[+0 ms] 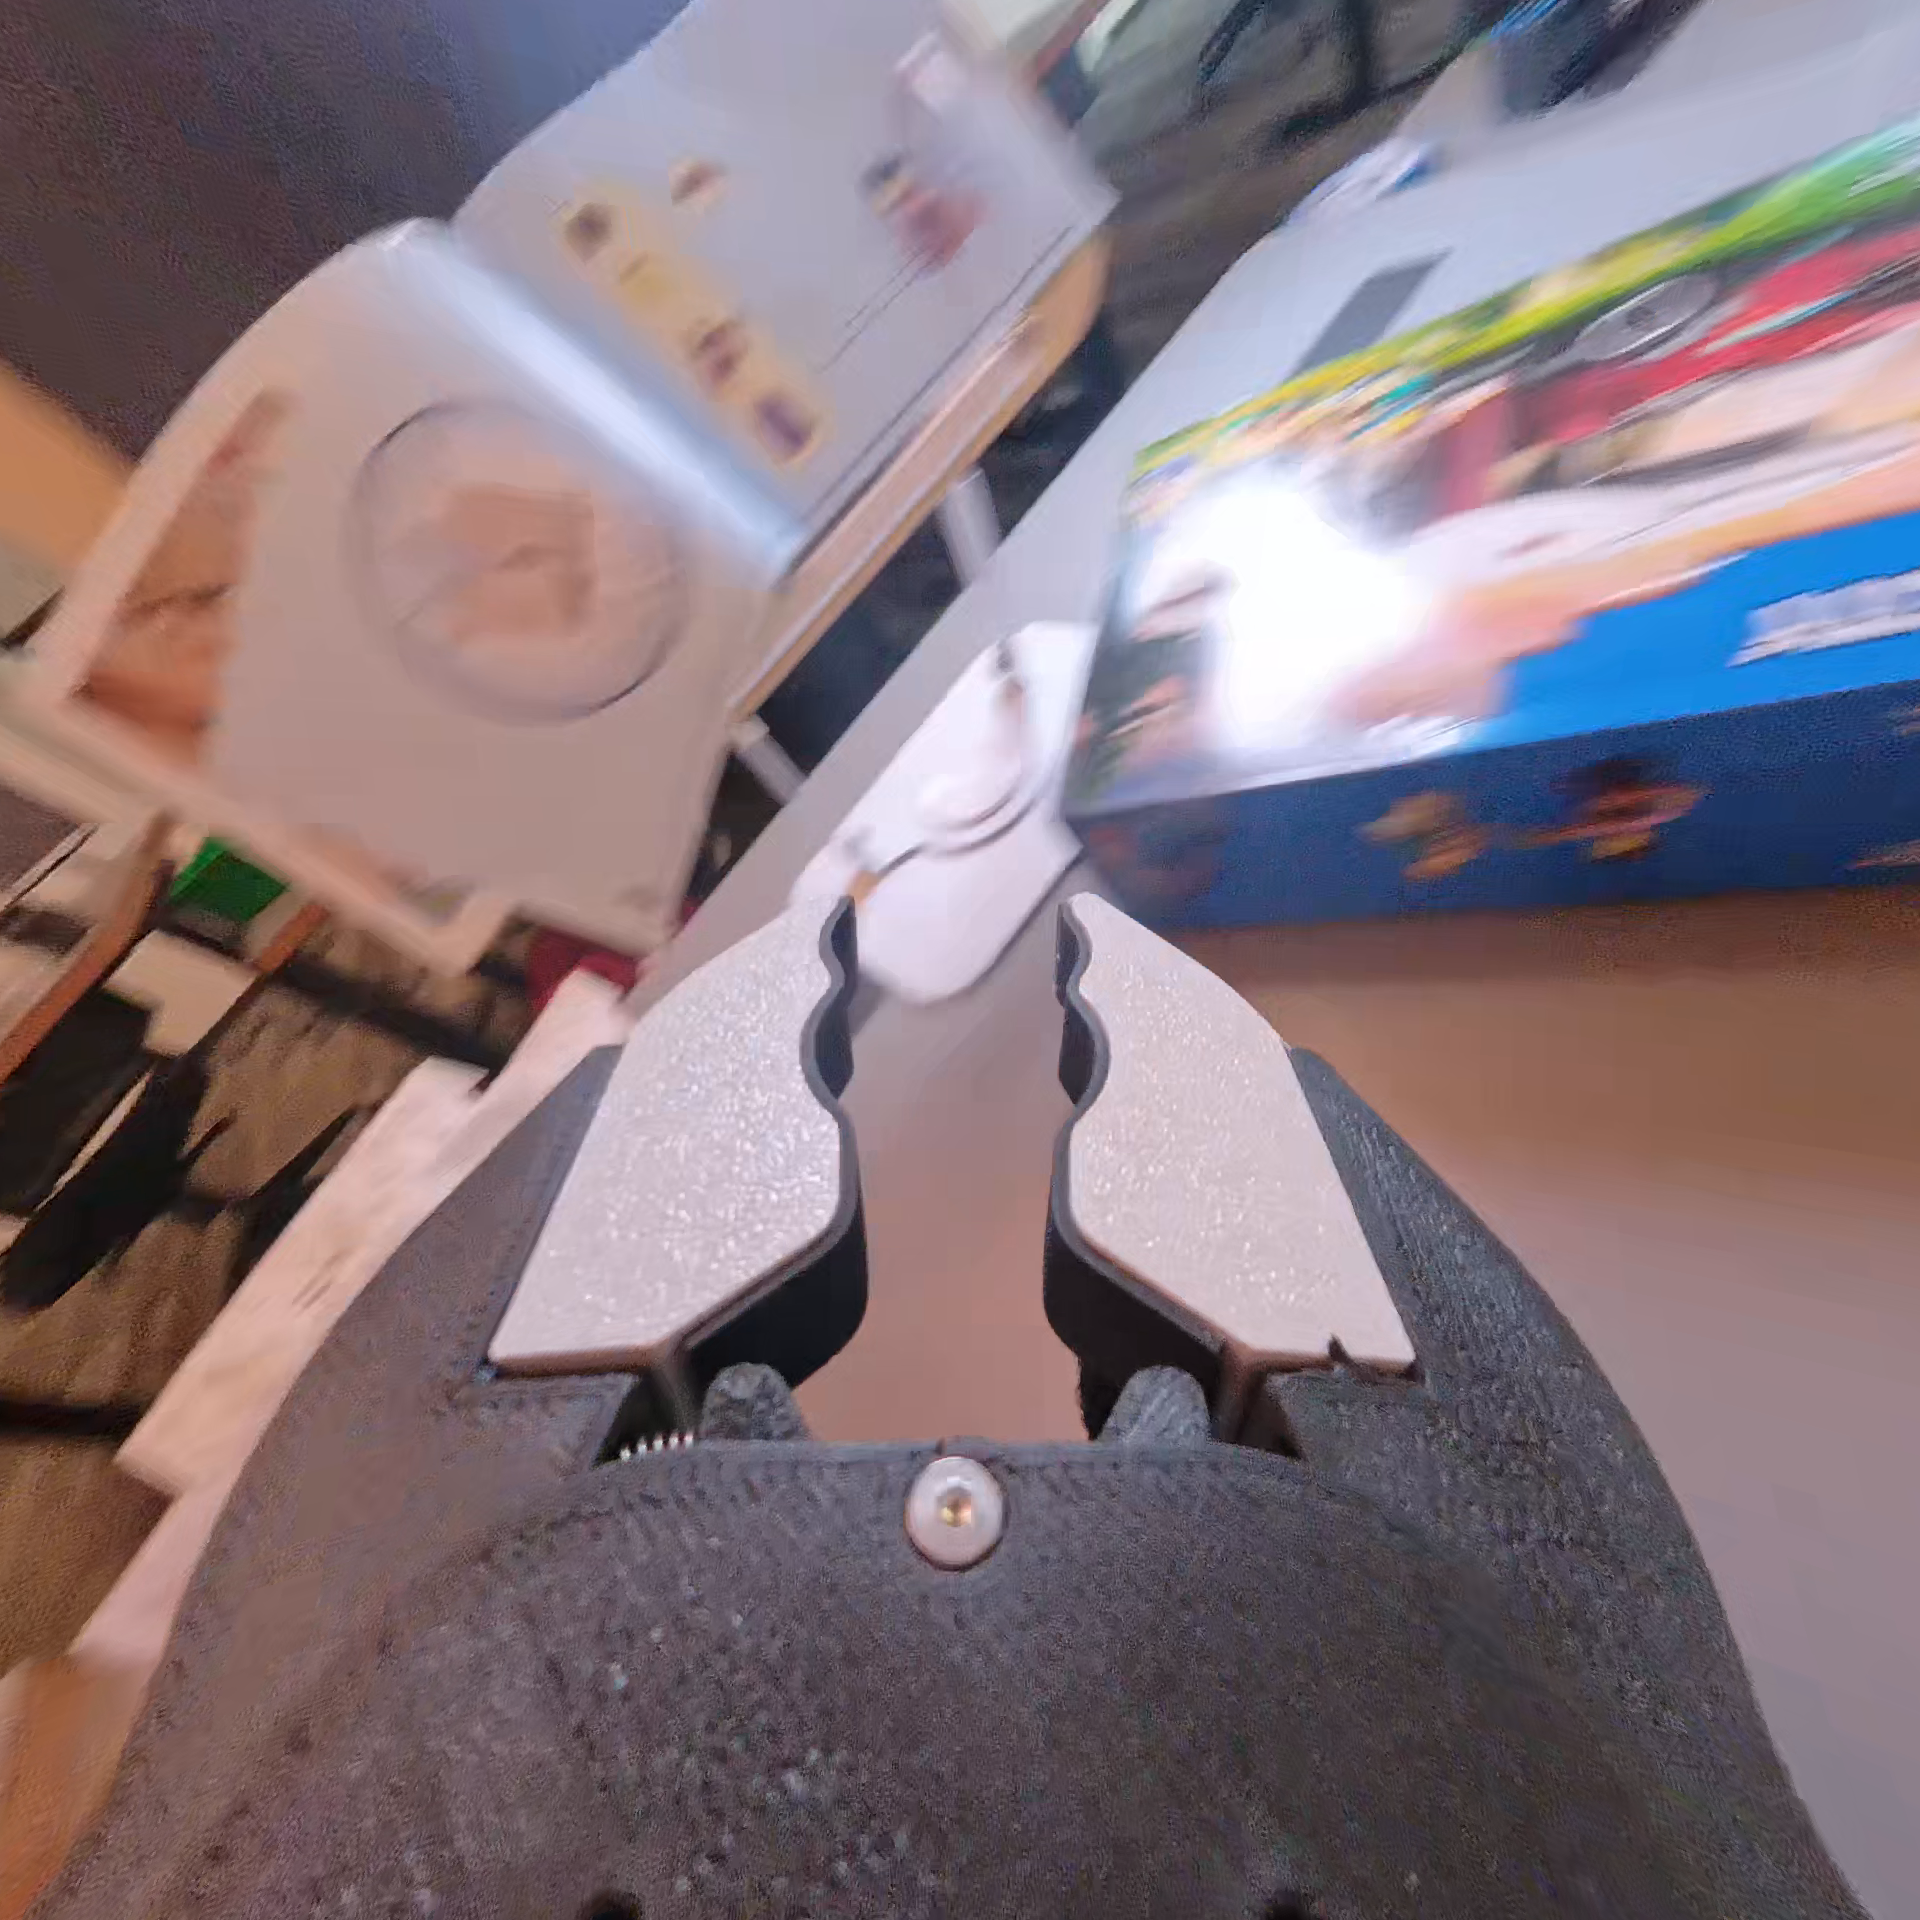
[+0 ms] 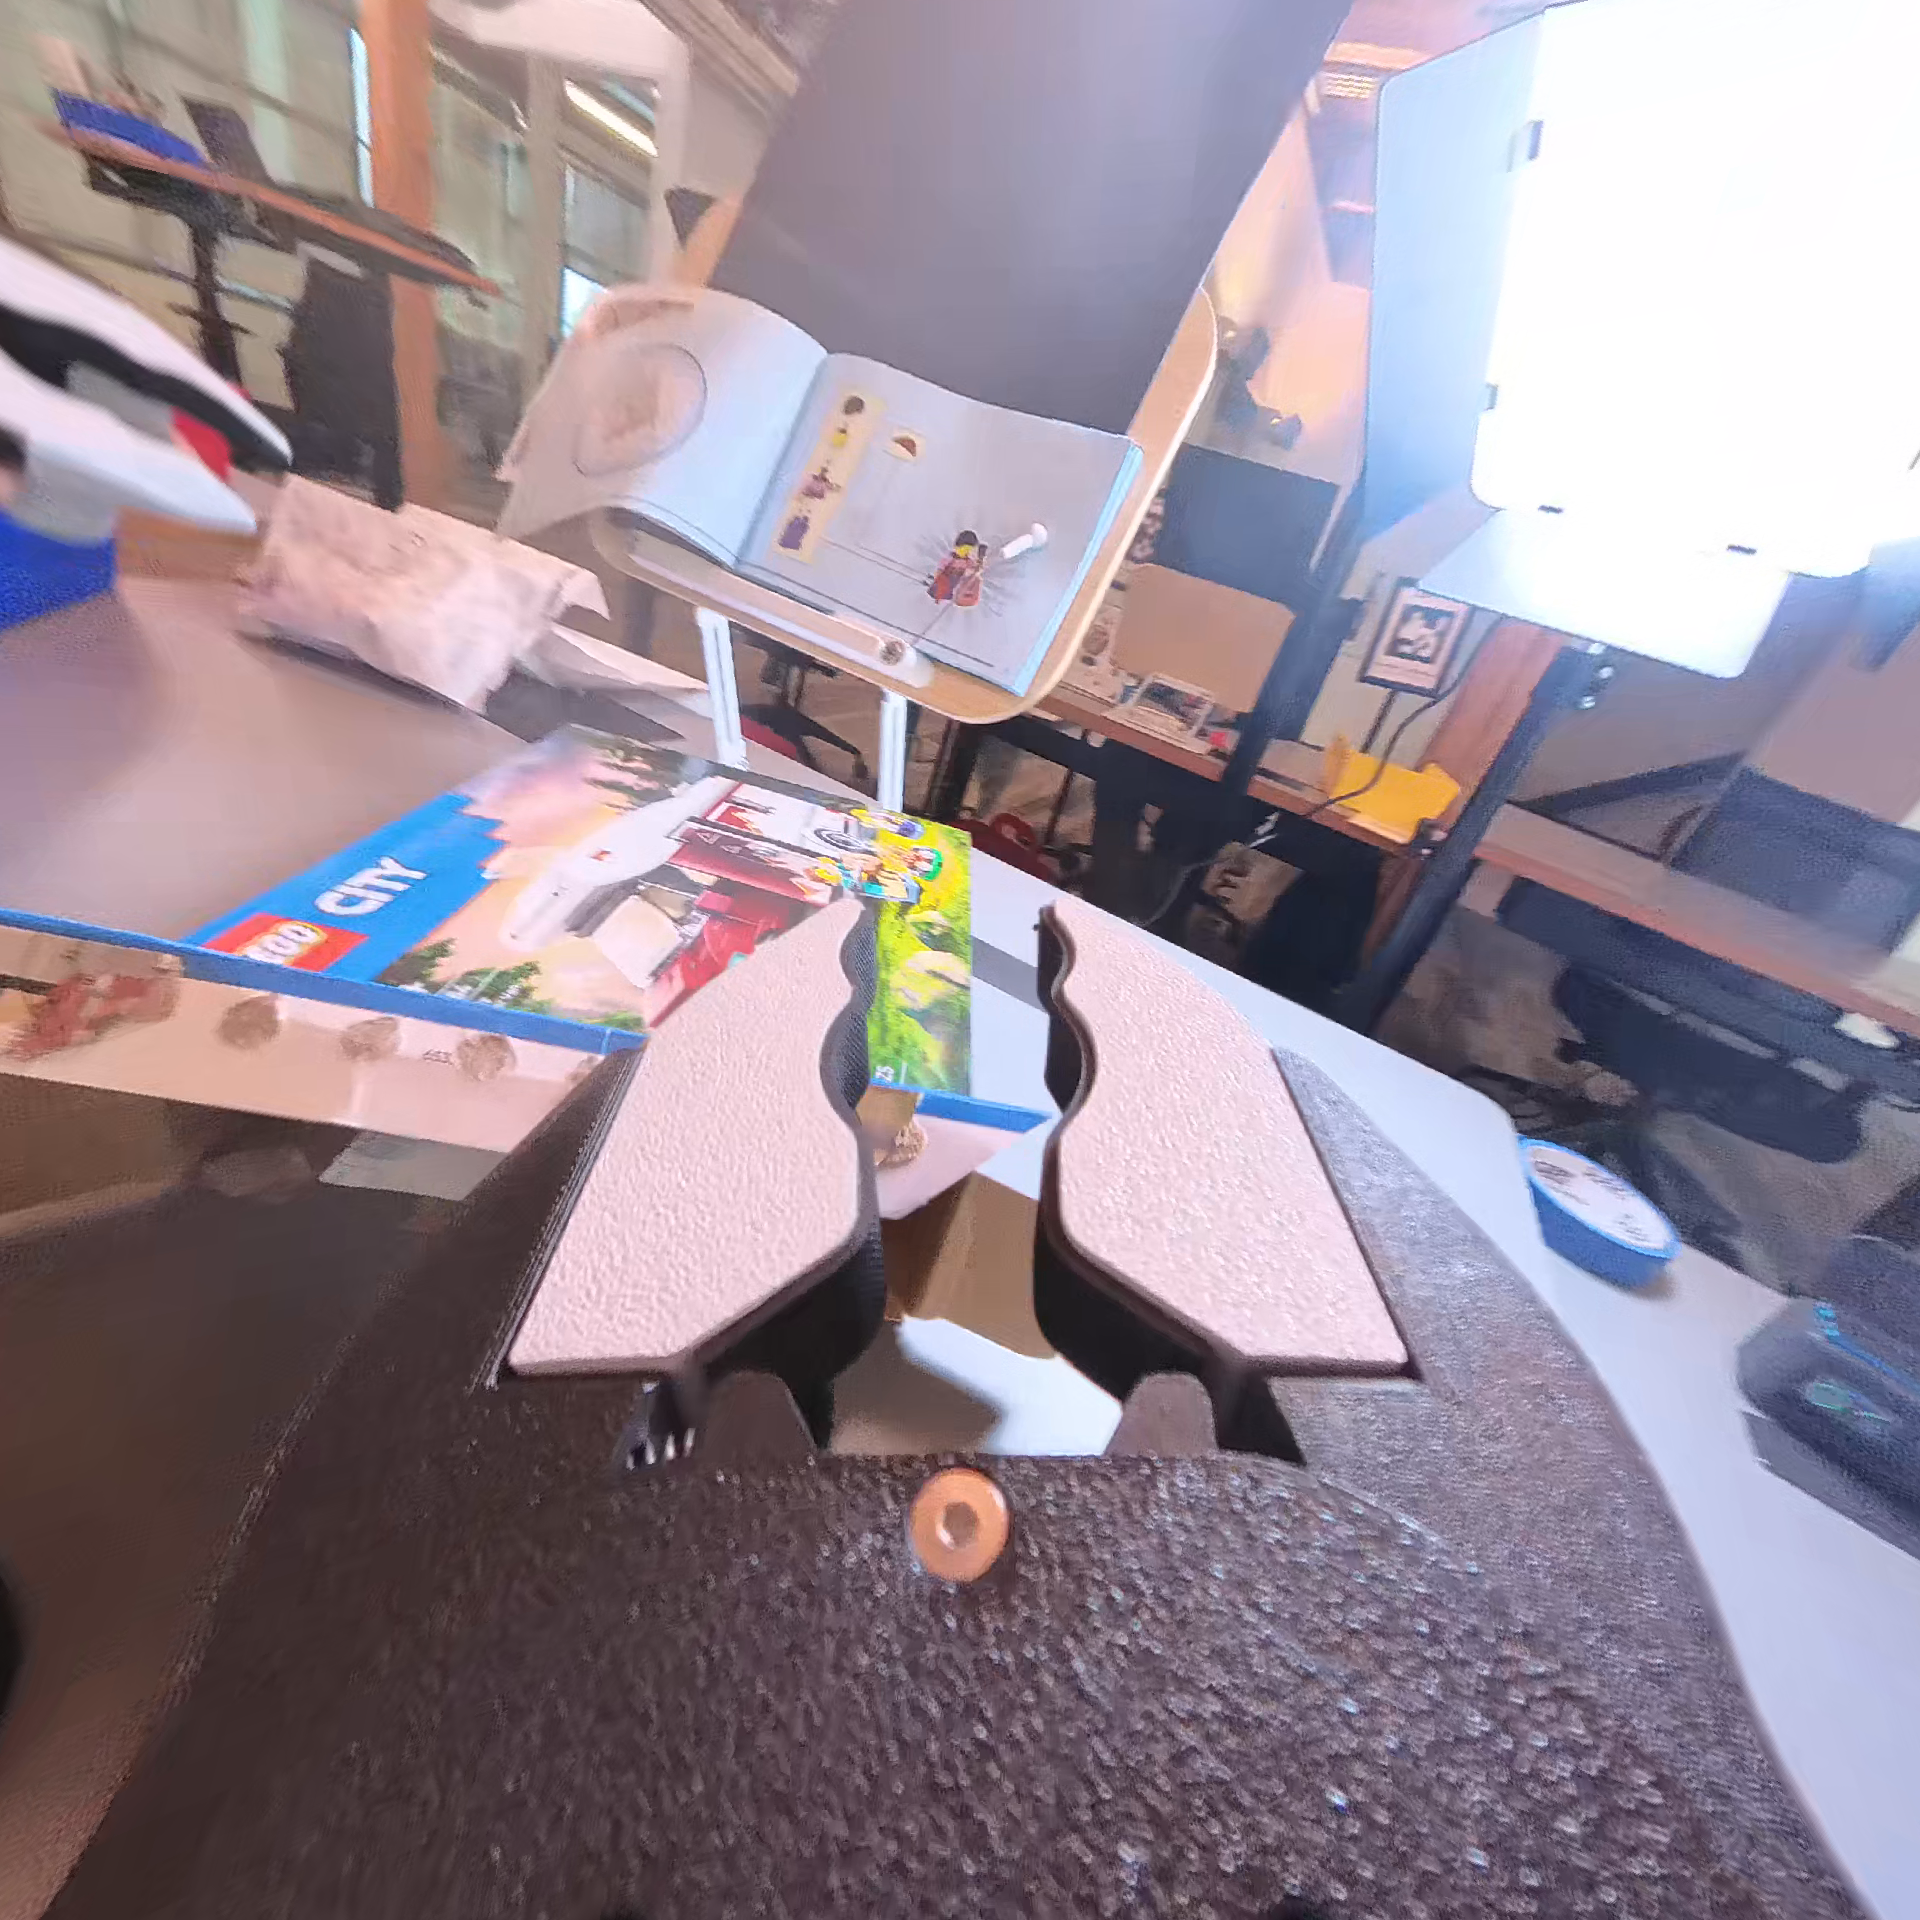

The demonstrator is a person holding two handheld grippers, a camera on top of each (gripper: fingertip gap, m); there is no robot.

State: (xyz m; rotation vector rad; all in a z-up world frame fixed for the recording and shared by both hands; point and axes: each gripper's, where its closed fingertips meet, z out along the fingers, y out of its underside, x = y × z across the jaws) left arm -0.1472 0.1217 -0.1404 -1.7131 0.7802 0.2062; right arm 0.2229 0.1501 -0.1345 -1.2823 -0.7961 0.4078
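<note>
My right gripper [image 2: 951, 997], jaws apart and empty, sits over the near right corner of the box [image 2: 582, 914], nearer it than my left gripper [image 1: 956, 987], also apart, facing a white bag [image 1: 956, 831].

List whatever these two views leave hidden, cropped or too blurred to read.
- Left wrist view: the white object beyond the left gripper is motion-blurred; its kind is unclear.
- Left wrist view: glare washes out part of the toy box lid, and the right edge crops it.
- Right wrist view: the right gripper, open, covers the box's near corner.
- Right wrist view: the blue tape roll is blurred.
- The open booklet pages are too small.
</note>
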